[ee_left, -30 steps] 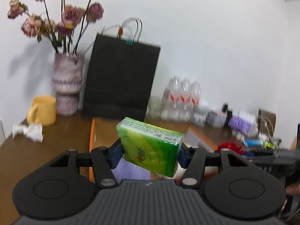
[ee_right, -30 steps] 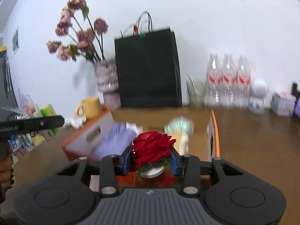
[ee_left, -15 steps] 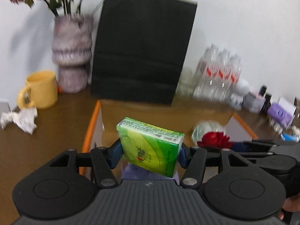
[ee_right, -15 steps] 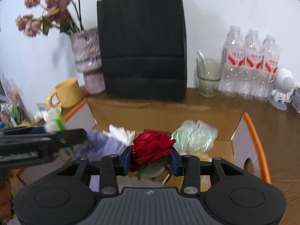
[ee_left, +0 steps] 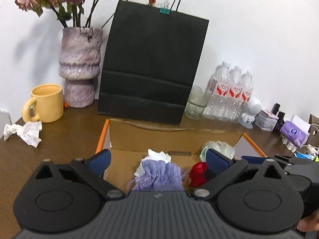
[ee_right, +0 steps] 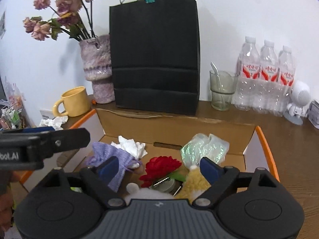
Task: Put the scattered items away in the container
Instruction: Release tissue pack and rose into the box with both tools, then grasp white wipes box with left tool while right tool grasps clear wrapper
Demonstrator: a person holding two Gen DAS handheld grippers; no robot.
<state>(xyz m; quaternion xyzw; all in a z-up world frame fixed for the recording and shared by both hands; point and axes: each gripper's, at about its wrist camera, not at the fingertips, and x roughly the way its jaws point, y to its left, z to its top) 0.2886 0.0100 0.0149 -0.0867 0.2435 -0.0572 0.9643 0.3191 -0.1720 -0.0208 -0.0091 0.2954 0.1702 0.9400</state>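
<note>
An open cardboard box with orange-edged flaps [ee_left: 175, 137] [ee_right: 175, 133] sits before me. My left gripper [ee_left: 157, 157] is open and empty above it. My right gripper [ee_right: 159, 166] is open and empty above it too. The red rose [ee_right: 161, 167] [ee_left: 198, 174] lies inside the box. Beside it lie a purple knit pouch [ee_left: 157, 176] [ee_right: 111, 155], a white crumpled tissue [ee_right: 131, 146], an iridescent clear packet [ee_right: 203, 149] [ee_left: 217, 149] and a yellow fuzzy item [ee_right: 196, 183]. The green tissue pack is out of sight.
A black paper bag [ee_left: 153, 69] stands behind the box, with a purple vase of dried flowers [ee_left: 79, 67] and yellow mug [ee_left: 46, 103] to its left. Crumpled paper [ee_left: 24, 131] lies on the table left. Water bottles [ee_right: 265, 75], a glass [ee_right: 222, 89] and small items stand right.
Both grippers have opened. The left let go of the green tissue pack, which is no longer visible. The right let go of the red rose, which now lies in the box.
</note>
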